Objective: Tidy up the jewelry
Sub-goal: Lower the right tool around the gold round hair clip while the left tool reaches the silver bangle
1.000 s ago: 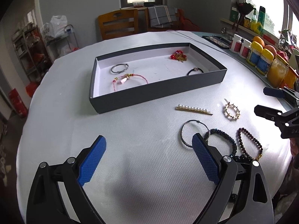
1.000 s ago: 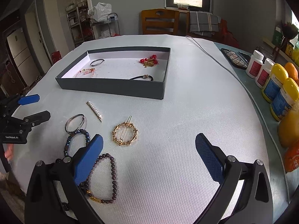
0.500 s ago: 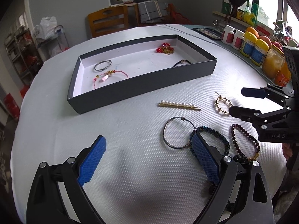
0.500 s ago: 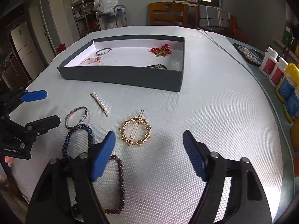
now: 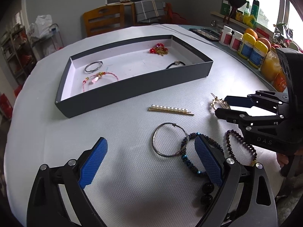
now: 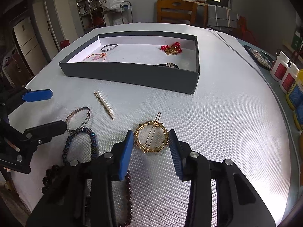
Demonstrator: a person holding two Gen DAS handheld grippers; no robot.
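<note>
Claw (image 6: 149, 149) around one gold hair clip (image 6: 151, 139)

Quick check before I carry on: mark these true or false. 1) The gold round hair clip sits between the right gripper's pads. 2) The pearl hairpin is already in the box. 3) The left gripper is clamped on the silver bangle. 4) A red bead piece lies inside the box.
1) True: the gold round hair clip lies between the pads of the right gripper, whose jaws have just been closing.
2) False: the pearl hairpin lies on the table, outside the box.
3) False: the left gripper is open; the silver bangle lies free.
4) True: red bead piece.
</note>
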